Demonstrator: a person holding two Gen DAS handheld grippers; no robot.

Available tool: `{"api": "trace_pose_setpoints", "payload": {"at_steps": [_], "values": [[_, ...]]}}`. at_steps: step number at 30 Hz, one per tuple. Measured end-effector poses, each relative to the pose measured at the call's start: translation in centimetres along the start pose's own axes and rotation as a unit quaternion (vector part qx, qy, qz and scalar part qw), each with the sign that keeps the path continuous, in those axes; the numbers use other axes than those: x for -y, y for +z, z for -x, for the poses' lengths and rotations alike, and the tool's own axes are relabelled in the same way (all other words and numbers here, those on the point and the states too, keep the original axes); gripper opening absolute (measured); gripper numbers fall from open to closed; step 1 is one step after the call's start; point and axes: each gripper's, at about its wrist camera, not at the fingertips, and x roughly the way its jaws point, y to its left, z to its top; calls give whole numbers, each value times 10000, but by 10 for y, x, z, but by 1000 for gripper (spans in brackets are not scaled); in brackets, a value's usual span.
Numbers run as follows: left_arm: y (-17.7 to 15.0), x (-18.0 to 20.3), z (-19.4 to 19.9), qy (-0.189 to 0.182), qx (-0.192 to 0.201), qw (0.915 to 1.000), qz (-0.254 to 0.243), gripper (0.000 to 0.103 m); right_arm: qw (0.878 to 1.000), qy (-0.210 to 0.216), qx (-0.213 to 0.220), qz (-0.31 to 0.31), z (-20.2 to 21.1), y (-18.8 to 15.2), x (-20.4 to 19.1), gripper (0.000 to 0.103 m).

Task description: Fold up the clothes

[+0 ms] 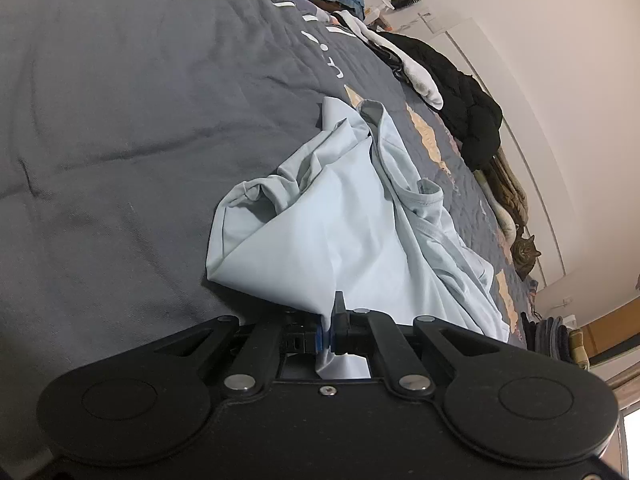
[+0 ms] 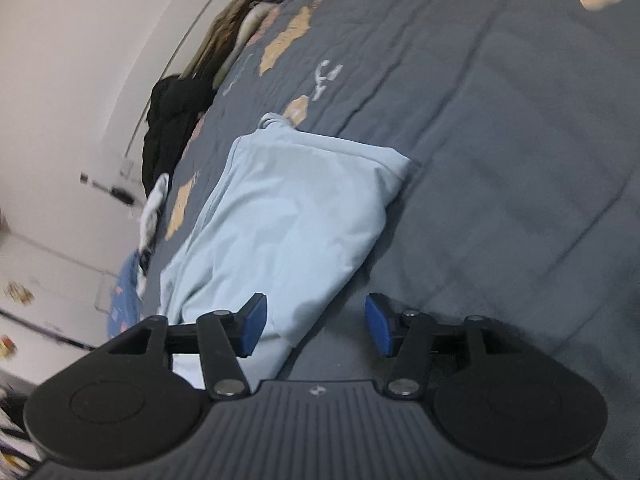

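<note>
The pale blue garment (image 1: 344,216) lies bunched on the grey bedspread (image 1: 120,120), straight ahead of both tongs.

Left gripper (image 1: 329,330): jaws closed tight, with a fold of the garment's near edge pinched between them. From this pinch the cloth runs forward and slightly to the right, ending at a crumpled neckline and sleeve openings at the far end. The fabric is rumpled and partly doubled over itself, not flat.

Right gripper (image 2: 316,328): jaws spread wide, holding nothing. The garment (image 2: 288,216) lies ahead and toward its left finger; the near corner of the cloth sits just inside the gap, close by the left blue pad (image 2: 254,330). The right pad stands over bare bedspread (image 2: 500,160).

Governing relation: the garment's long axis runs away from both tongs. The left already has the cloth; the right is near but off to one side of it. In my judgement, the right must shift leftward to take an edge.

Whether this is a fold in progress or a spreading-out cannot be settled.

Writing: white marks on the bedspread are not legible. No brand or label readable on garment or tongs.

Other clothing, including a black garment (image 1: 460,96), lies along the wall, well beyond the tongs.
</note>
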Motion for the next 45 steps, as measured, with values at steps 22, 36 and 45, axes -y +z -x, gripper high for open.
{"api": "trace_pose_setpoints", "payload": {"at_steps": [22, 36, 45], "values": [[0, -4, -4, 49, -96, 9998, 185, 5, 9990, 245, 378, -72, -52, 17, -6, 50], [24, 7, 34, 106, -97, 9999, -79, 2, 9970, 243, 565, -465, -10, 4, -19, 1], [26, 11, 103, 733, -883, 9867, -1156, 2, 9998, -123, 103, -141, 67, -46, -25, 1]]}}
